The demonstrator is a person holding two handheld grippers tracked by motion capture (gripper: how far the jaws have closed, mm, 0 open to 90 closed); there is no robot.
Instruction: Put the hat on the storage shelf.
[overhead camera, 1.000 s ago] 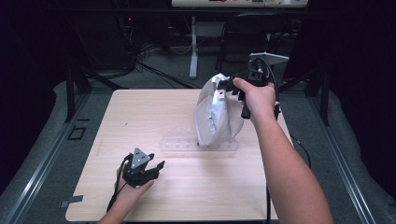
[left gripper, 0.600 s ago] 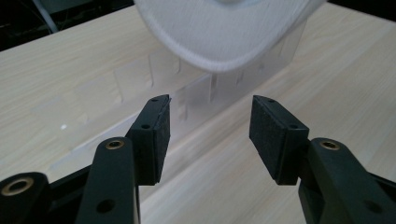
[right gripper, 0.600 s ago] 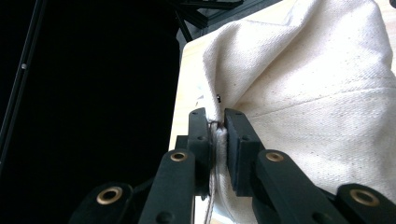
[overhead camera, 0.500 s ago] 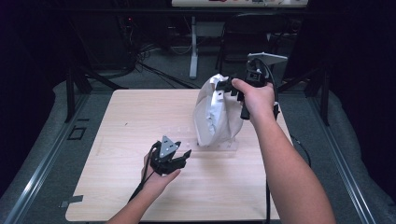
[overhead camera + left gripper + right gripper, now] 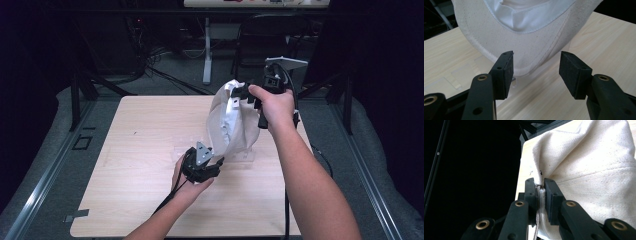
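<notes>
A cream cloth cap (image 5: 230,122) hangs upright above the wooden table (image 5: 140,130), its lower edge over a clear plastic plate (image 5: 247,156). My right gripper (image 5: 239,94) is shut on the cap's top seam; its own view shows the pads (image 5: 551,192) pinching the folded cream cloth (image 5: 594,165). My left gripper (image 5: 216,161) sits low, just in front of the cap's bottom edge. Its jaws have just been opening and stand wide (image 5: 536,66). The cap's rim (image 5: 529,42) with its white lining hangs just beyond the pads, and nothing is pressed between them.
The clear plate (image 5: 456,77) lies flat on the table under the cap. A black cable trails from my left gripper toward the near table edge. Dark floor, a chair (image 5: 270,35) and frame legs lie beyond the far edge.
My left gripper has travelled from the near left of the table to the right and forward, up to the cap's lower edge. The right gripper and cap have stayed where they were.
</notes>
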